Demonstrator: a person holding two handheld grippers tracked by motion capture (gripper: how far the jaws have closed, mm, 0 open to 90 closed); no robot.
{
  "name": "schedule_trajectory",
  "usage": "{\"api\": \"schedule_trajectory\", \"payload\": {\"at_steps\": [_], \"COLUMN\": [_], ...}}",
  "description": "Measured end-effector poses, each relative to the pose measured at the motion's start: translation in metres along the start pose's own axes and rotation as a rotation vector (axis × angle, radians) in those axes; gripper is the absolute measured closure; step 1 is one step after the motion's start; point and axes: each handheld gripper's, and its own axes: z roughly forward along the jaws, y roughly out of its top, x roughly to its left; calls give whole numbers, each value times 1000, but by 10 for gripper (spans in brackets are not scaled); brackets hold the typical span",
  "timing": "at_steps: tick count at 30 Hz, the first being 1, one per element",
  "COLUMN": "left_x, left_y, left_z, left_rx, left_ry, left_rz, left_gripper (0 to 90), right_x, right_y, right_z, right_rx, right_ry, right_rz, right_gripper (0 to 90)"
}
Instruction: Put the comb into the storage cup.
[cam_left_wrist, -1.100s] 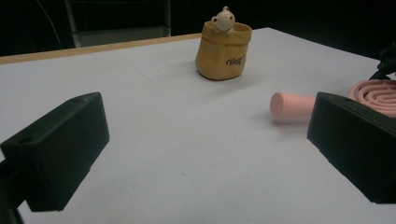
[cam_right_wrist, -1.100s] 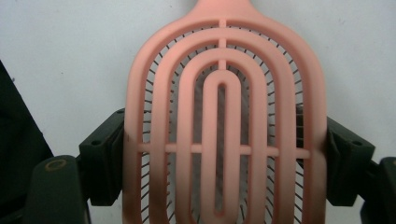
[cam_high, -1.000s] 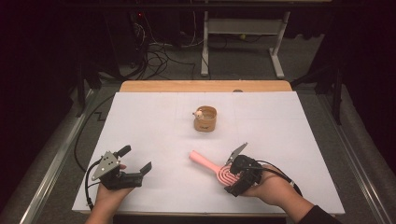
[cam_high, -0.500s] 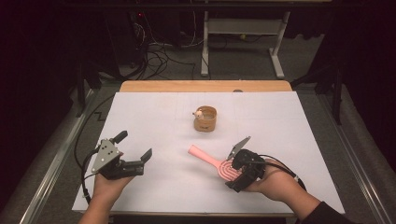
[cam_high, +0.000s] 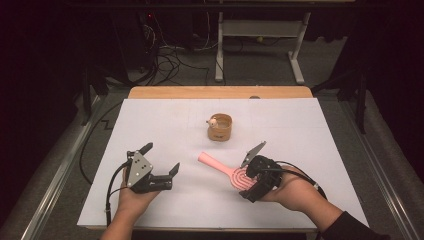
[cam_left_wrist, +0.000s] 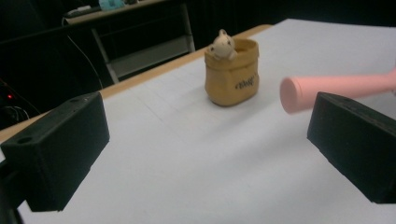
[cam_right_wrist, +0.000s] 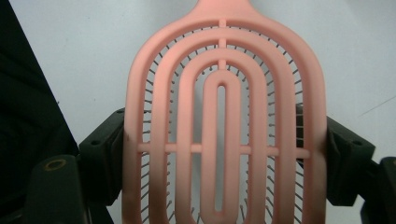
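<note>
Pink hairbrush (cam_high: 226, 171) sits at 5 o'clock from the small brown bag (cam_high: 220, 127), raised off the bench (cam_high: 320, 130). Right tongs (cam_right_wrist: 219, 154) pinch its slotted head across the width. Left tongs (cam_high: 161, 163) stand spread and empty. Judged light, stiff and smooth plastic; the bare handle offers the next hold.

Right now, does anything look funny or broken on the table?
Nothing stands out. The pink hairbrush looks whole, clamped by its head in the right gripper. The little tan pot stands upright.
</note>
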Motion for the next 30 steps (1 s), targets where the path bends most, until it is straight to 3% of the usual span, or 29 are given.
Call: {"api": "schedule_trajectory", "payload": {"at_steps": [4, 9, 11, 12, 30], "left_x": [-10, -21, -24, -27, -57], "left_y": [-12, -21, -22, -23, -26], "left_z": [4, 9, 11, 12, 22], "left_rx": [33, 96, 109, 121, 167], "left_ry": [14, 32, 40, 40, 60], "left_rz": [29, 100, 154, 157, 337], "left_gripper": [0, 0, 0, 0, 0], "right_x": [1, 1, 1, 1, 17], "right_y": [2, 7, 9, 11, 36], "right_z": [-2, -2, -1, 0, 23], "right_rx": [-4, -9, -7, -7, 62], "right_ry": [-2, -2, -1, -1, 30], "right_rz": [1, -18, -19, -22, -113], "right_gripper": [206, 206, 206, 206, 206]}}
